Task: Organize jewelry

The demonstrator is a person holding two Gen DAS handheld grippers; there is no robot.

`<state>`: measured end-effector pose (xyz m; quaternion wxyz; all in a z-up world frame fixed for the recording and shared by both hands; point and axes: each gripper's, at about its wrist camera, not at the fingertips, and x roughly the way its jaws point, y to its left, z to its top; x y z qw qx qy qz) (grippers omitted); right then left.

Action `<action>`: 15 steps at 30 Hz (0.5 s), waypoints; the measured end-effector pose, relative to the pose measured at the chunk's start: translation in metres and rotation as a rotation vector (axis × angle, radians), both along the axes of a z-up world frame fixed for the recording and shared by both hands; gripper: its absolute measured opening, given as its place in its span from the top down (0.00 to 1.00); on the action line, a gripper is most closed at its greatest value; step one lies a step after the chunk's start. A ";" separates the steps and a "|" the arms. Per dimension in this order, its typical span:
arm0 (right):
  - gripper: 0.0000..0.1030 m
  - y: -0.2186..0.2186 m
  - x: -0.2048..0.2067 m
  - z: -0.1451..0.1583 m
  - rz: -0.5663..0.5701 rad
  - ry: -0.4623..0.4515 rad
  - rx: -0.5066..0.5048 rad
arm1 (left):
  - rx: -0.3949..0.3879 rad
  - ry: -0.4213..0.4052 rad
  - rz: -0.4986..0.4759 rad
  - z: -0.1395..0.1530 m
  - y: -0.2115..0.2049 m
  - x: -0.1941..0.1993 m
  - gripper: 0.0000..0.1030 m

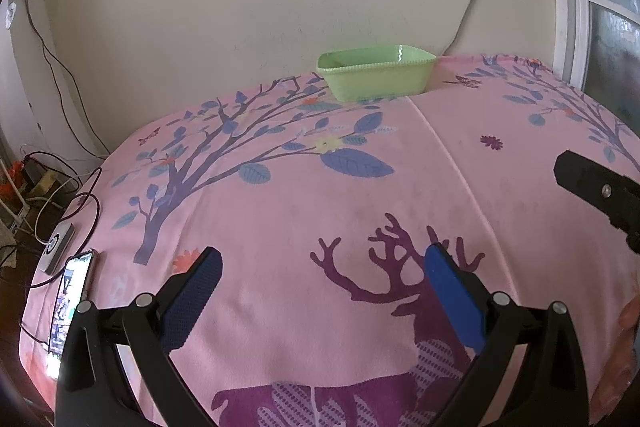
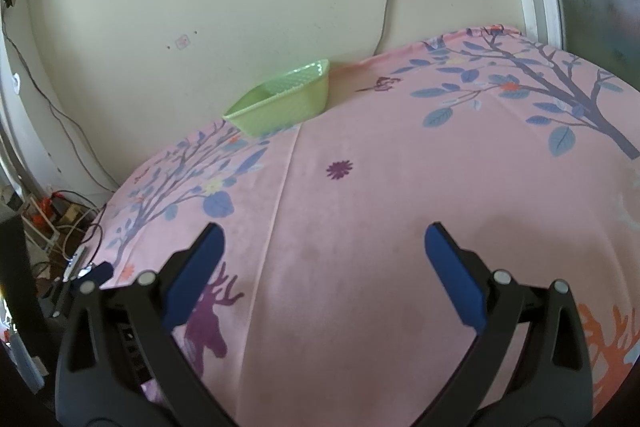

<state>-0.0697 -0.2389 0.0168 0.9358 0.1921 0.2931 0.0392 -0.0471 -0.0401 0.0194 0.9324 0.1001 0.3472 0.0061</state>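
Observation:
A light green plastic basket (image 1: 376,77) stands at the far edge of the pink printed cloth (image 1: 304,211), against the wall; it also shows in the right wrist view (image 2: 280,103). I cannot see inside it, and no jewelry shows in either view. My left gripper (image 1: 322,273) is open and empty, hovering over the near part of the cloth. My right gripper (image 2: 320,253) is open and empty above the cloth's middle; part of its black body shows at the right edge of the left wrist view (image 1: 600,191).
A lit phone (image 1: 68,307) and a grey power bank (image 1: 58,247) with cables lie at the cloth's left edge. Cables and clutter lie on the floor to the left (image 1: 32,187). A wall runs behind the table; a window frame (image 1: 572,7) stands at the right.

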 end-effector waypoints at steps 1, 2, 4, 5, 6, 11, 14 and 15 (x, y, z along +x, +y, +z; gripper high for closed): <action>0.06 0.000 0.000 0.000 0.001 0.000 0.001 | 0.000 0.003 0.001 0.000 0.000 0.000 0.03; 0.06 0.000 0.000 0.000 0.002 0.000 0.002 | 0.000 0.005 0.001 -0.001 0.001 0.000 0.03; 0.06 0.000 0.000 0.000 0.004 -0.001 0.004 | 0.000 0.010 0.002 -0.001 0.001 0.000 0.03; 0.06 -0.001 0.000 0.000 0.004 -0.001 0.005 | 0.000 0.013 0.003 -0.002 0.001 0.001 0.03; 0.06 -0.001 0.000 0.000 0.004 -0.001 0.007 | 0.000 0.015 0.004 -0.002 0.001 0.001 0.03; 0.06 -0.001 0.000 0.000 0.005 -0.001 0.008 | 0.002 0.017 0.012 -0.002 0.000 0.000 0.03; 0.06 -0.001 0.000 0.000 0.005 -0.001 0.009 | 0.003 0.018 0.015 -0.002 0.000 0.000 0.03; 0.06 -0.001 0.001 0.000 0.006 -0.001 0.009 | 0.004 0.018 0.016 -0.002 0.000 0.000 0.03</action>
